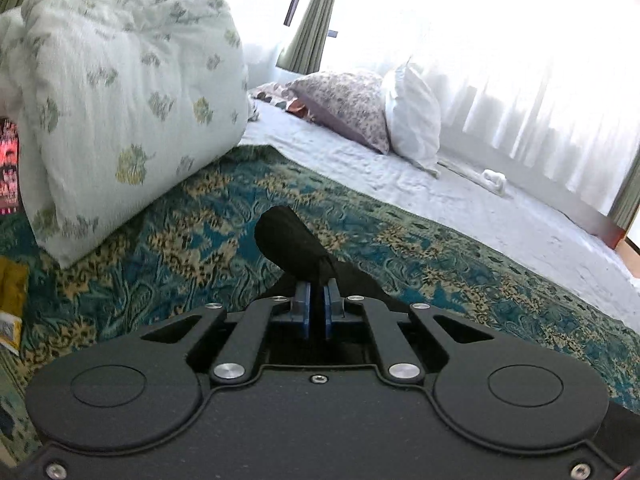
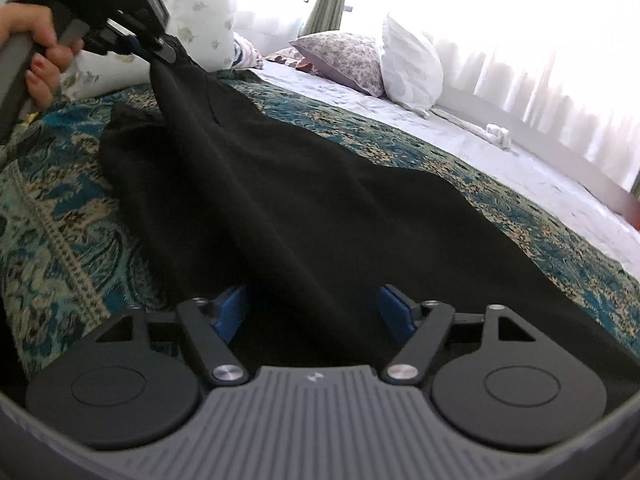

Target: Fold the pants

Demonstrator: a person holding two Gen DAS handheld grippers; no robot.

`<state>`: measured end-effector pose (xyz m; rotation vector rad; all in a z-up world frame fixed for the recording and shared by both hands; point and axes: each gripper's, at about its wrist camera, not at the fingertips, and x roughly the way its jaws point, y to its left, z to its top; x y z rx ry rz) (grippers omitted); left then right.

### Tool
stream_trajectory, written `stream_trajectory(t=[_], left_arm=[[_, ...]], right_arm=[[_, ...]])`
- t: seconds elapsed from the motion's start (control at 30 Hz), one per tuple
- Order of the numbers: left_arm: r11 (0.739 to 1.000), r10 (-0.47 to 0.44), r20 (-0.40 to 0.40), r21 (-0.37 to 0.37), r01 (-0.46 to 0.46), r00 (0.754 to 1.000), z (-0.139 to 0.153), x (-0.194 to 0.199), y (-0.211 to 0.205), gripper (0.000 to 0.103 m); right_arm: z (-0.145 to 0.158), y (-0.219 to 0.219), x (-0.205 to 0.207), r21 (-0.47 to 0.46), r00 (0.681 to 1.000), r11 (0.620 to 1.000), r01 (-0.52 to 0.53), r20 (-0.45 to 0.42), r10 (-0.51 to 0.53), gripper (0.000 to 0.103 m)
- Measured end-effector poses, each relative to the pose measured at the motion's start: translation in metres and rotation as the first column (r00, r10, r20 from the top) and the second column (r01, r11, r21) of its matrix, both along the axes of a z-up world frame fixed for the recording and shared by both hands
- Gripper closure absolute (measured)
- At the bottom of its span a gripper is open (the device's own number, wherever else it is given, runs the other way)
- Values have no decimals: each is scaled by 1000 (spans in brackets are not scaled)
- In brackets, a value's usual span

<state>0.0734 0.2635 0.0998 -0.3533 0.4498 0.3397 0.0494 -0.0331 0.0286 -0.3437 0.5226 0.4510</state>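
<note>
The left gripper (image 1: 317, 284) was clamped on a corner of the black pants (image 2: 288, 200), lifting it off the bedspread (image 2: 60, 208), probably to fold it over; the right gripper (image 2: 314, 312) stood apart, cloth between its pads, likely steadying.

Black pants (image 2: 304, 208) sprawl across the patterned bedspread, one end raised and bunched.

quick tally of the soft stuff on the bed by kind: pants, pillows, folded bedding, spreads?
Black pants: 1
Pillows: 2, floral pillow and white pillow
Folded leaf-print quilt: 1
Patterned teal bedspread: 1
White sheet: 1
Total: 6
</note>
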Motion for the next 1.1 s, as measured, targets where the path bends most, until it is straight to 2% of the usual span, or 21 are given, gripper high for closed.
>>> stream_trajectory(t=[0.07,0.17,0.23,0.33,0.43,0.53,0.6,0.7,0.8,1.0,1.1], left_arm=[[1000,-5,-13,26,6,1000,-1,-3,-2,97],[999,-8,-52,30,10,999,-12,-11,-2,96],[1000,-5,-78,26,7,997,-24,-17,0,96],[999,12,-137,31,-8,990,-45,-19,2,96],[998,40,-181,45,-33,983,-62,-18,5,96],[997,42,-182,64,-31,982,-66,-20,4,95],[997,42,-186,69,-30,982,-66,-20,3,95],[997,39,-192,69,-26,981,-68,-19,3,94],[996,36,-199,88,-19,979,-68,-18,2,93],[994,52,-209,105,-30,976,-68,-15,-2,93],[992,67,-215,119,-42,974,-69,-14,-5,93]], right_arm=[[-1,-6,-4,-6,997,997,72,17,-72,95],[-2,-17,-20,3,992,993,120,45,-120,99],[-2,-18,-38,-12,992,994,107,61,-107,99],[-11,-12,-60,-81,993,994,70,99,-62,97],[-21,-8,-67,-157,980,982,106,186,-76,72],[-21,-28,-61,-161,968,967,196,191,-164,71],[-23,-56,-56,-161,945,942,294,195,-262,72],[-29,-108,-55,-182,887,876,448,211,-410,73],[-30,-166,-56,-214,804,778,591,231,-548,73],[-30,-286,-55,-215,586,547,809,222,-779,74],[-26,-340,-58,-208,450,409,888,218,-866,76]])
